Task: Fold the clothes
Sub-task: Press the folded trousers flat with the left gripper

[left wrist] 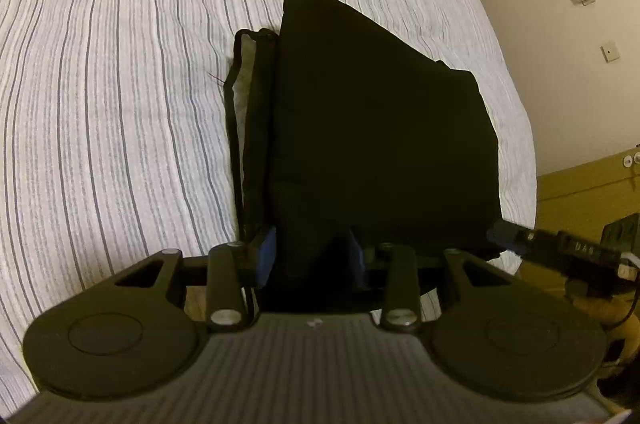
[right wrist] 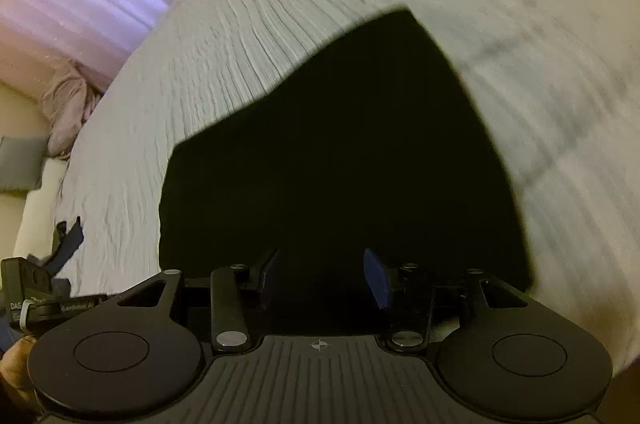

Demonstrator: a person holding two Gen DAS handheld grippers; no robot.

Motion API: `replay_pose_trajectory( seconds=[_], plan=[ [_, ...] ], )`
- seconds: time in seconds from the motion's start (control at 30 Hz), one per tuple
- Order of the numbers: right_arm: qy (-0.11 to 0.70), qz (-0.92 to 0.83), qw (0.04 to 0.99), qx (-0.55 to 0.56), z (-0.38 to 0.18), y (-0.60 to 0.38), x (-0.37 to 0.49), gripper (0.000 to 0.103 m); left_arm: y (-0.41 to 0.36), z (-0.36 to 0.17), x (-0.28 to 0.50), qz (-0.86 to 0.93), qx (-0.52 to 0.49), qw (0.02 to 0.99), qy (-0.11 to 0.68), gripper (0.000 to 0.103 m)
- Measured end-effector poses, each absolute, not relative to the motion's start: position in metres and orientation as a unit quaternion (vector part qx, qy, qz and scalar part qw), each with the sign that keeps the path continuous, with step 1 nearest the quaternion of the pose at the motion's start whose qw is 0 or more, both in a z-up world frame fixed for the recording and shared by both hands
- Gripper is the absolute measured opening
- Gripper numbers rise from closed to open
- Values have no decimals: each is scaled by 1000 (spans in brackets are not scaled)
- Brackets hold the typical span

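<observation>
mid-fold on the black garment (left wrist: 372, 144), which lies on the striped bed cover (left wrist: 112, 84) as a partly folded stack, with a lighter lining or label showing at its left edge. the left gripper (left wrist: 312, 256) is low at the near edge with cloth bunched between its blue pads (left wrist: 266, 254); looks like it's clamped on the garment edge at a moderate width, though the dark fabric hides the right pad. the right gripper (right wrist: 322, 274) sits with its fingers apart and the black garment (right wrist: 340, 152) under and ahead of them; can't tell if anything is actually pinched, since there's no contact visible at the pads. it reads as parted and empty, low over the near edge. the right view is motion-blurred on the far bed cover (right wrist: 320, 24), so that hand is likely moving. both tools point forward across the bed, roughly level and side by side at the near hem. my read: next step needs the right to close on the near edge beside the left, then both lift and carry it over to the far edge, keeping layers aligned so the stack doesn't slide.
</observation>
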State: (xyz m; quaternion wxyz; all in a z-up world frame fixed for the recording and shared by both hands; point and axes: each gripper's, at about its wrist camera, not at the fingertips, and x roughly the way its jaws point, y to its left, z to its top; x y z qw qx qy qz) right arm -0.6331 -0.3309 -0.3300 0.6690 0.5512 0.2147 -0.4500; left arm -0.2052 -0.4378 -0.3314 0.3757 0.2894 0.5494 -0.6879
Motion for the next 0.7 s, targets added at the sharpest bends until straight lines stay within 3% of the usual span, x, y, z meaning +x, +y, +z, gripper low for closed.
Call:
replay_pose_trajectory(
  seconds=[0.07, 0.17, 0.43, 0.53, 0.7],
  plan=[
    [221, -451, 668, 549, -332, -328, -628, 50, -436, -330, -207, -695, 308, 373, 531, 17],
    [230, -450, 669, 545, -330, -329, -620, 50, -429, -320, -205, -710, 303, 373, 515, 10],
    [253, -425, 698, 517, -319, -335, -594, 50, -411, -320, -193, -705, 286, 376, 529, 8],
    [259, -423, 694, 521, -324, -331, -591, 50, -408, -316, -182, -699, 280, 379, 537, 0],
    [269, -421, 690, 524, -327, -320, -592, 50, -415, -328, -168, -679, 294, 377, 556, 3]
  ],
)
